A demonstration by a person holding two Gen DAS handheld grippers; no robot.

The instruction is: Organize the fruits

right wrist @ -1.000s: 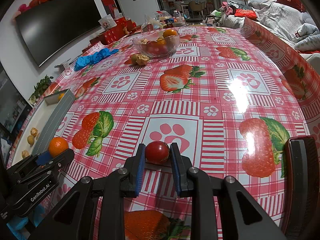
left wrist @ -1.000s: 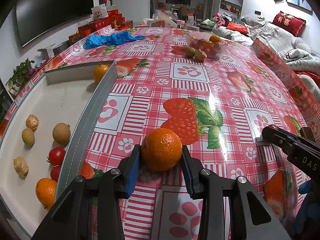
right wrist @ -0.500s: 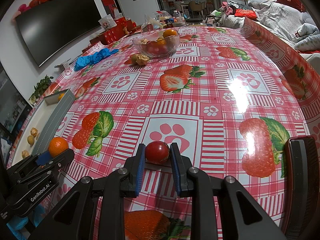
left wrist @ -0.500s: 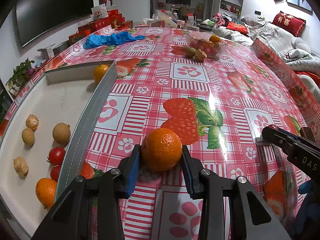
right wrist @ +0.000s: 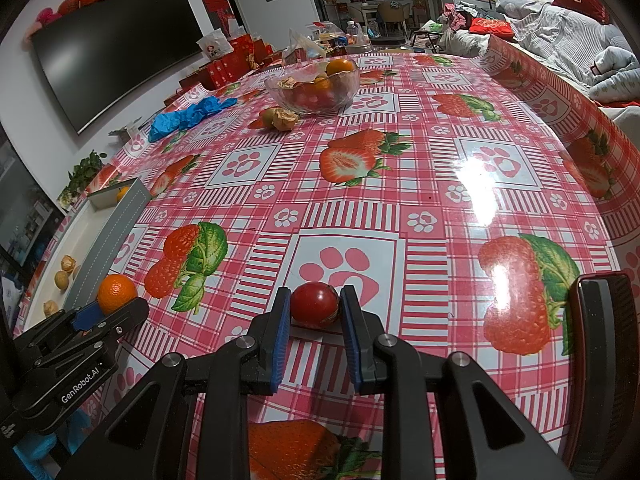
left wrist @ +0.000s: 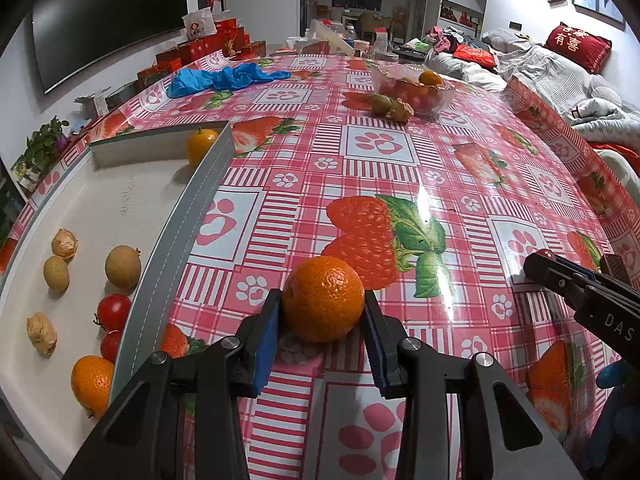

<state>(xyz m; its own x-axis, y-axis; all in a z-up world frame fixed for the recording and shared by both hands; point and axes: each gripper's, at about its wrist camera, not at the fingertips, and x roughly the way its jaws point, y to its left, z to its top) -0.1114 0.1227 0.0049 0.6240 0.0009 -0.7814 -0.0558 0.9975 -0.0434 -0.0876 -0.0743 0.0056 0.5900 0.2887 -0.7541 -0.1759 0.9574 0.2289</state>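
We are seeing a bench [right wrist: 496, 128] wearing a red checked cloth printed with strawberries and paw prints. A crumpled blue glove [left wrist: 224, 78] is lying near its far left edge. Red gift boxes [right wrist: 228, 64] are standing just beyond that far edge. A dark television [right wrist: 116, 60] is hanging on the wall past the left edge, a small potted plant [left wrist: 42, 148] beneath it. A red cushion [left wrist: 576, 46] is resting on the sofa beyond the right edge.
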